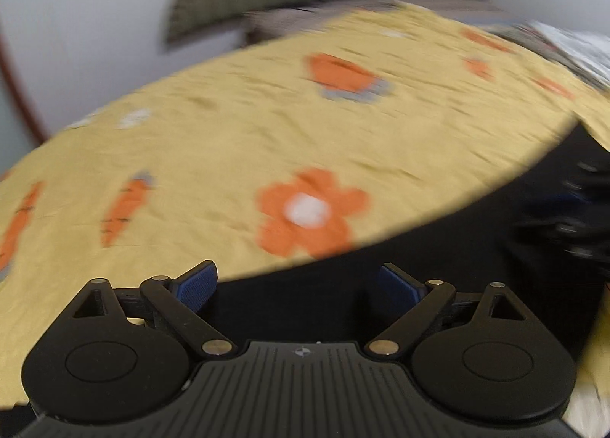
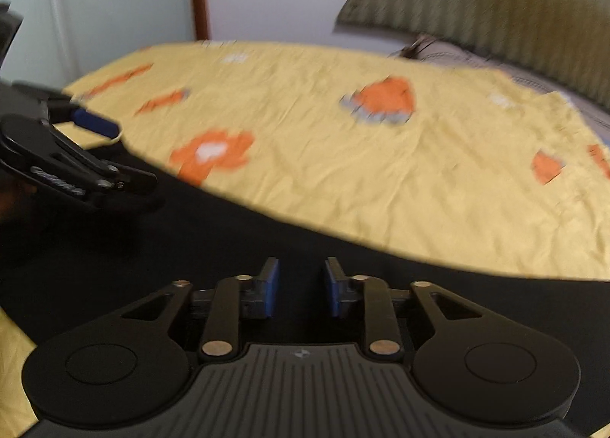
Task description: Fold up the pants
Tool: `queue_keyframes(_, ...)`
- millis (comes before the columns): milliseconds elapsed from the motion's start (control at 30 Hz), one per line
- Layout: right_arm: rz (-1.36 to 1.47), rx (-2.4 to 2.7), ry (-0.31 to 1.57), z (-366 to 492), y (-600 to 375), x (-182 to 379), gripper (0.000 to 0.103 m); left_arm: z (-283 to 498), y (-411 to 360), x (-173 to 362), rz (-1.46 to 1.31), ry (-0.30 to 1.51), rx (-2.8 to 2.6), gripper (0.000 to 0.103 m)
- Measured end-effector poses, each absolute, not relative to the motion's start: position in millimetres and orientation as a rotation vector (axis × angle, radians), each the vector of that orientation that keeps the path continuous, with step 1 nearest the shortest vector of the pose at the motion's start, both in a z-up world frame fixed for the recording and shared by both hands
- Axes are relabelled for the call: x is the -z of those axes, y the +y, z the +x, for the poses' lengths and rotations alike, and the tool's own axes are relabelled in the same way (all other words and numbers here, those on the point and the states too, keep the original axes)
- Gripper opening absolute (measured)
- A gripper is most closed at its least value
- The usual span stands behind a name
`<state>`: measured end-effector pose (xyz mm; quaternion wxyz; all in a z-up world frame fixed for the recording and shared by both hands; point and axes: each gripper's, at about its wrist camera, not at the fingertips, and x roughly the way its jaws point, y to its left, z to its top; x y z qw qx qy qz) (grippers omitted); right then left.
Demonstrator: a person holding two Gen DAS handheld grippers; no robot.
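We see the left claw [image 1: 295, 283] spread wide and empty, and the right claw [image 2: 301, 287] partly parted with nothing between its pads. The black pants [image 2: 228, 239] lie flat on the bed directly beneath and ahead of both claws, over the yellow flowered bedsheet [image 2: 381, 171]. The risk, as we judge it: a claw closing low could pinch sheet along with cloth, or catch only one layer, so the fold drags crooked. The pants look plain, dark, featureless; seams and edges are hard to tell through blur.
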<state>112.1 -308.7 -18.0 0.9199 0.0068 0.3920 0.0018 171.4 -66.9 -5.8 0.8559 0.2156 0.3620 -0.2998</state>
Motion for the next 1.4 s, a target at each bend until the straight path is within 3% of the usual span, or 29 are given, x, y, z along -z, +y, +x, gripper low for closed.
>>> queue_keyframes(100,-0.027,0.009,0.799,103,-293,20,0.065,152,-72,7,0.597,0.634,0.832,0.092)
queue_keyframes(133,-0.037,0.009,0.784,104,-290,23,0.071,147,-72,8,0.64,0.566,0.899,0.092)
queue_keyframes(233,-0.019,-0.01,0.757,89,-283,24,0.071,147,-77,12,0.811,0.444,1.035,0.087)
queue_keyframes(333,0.015,-0.03,0.739,82,-282,24,0.072,165,-87,19,0.911,0.504,1.156,0.058)
queue_keyframes(367,0.021,-0.033,0.737,79,-282,25,0.072,170,-91,22,0.929,0.541,1.175,0.054)
queue_keyframes(533,0.047,-0.033,0.75,74,-285,30,0.072,183,-97,36,0.989,0.577,1.231,0.05)
queue_keyframes(700,0.067,-0.016,0.758,72,-290,36,0.072,185,-103,34,1.001,0.617,1.287,0.036)
queue_keyframes(1000,0.057,-0.013,0.76,71,-288,39,0.072,191,-117,35,1.075,0.654,1.346,0.033)
queue_keyframes(1033,0.057,-0.014,0.761,71,-288,39,0.072,191,-117,35,1.08,0.661,1.354,0.022)
queue_keyframes(1133,0.057,-0.01,0.762,70,-288,39,0.074,191,-120,33,1.079,0.697,1.344,0.01)
queue_keyframes(1267,0.05,-0.004,0.765,71,-288,38,0.075,186,-118,34,1.056,0.676,1.304,0.004)
queue_keyframes(1400,0.056,0.013,0.751,72,-290,34,0.075,186,-110,29,0.983,0.619,1.246,0.004)
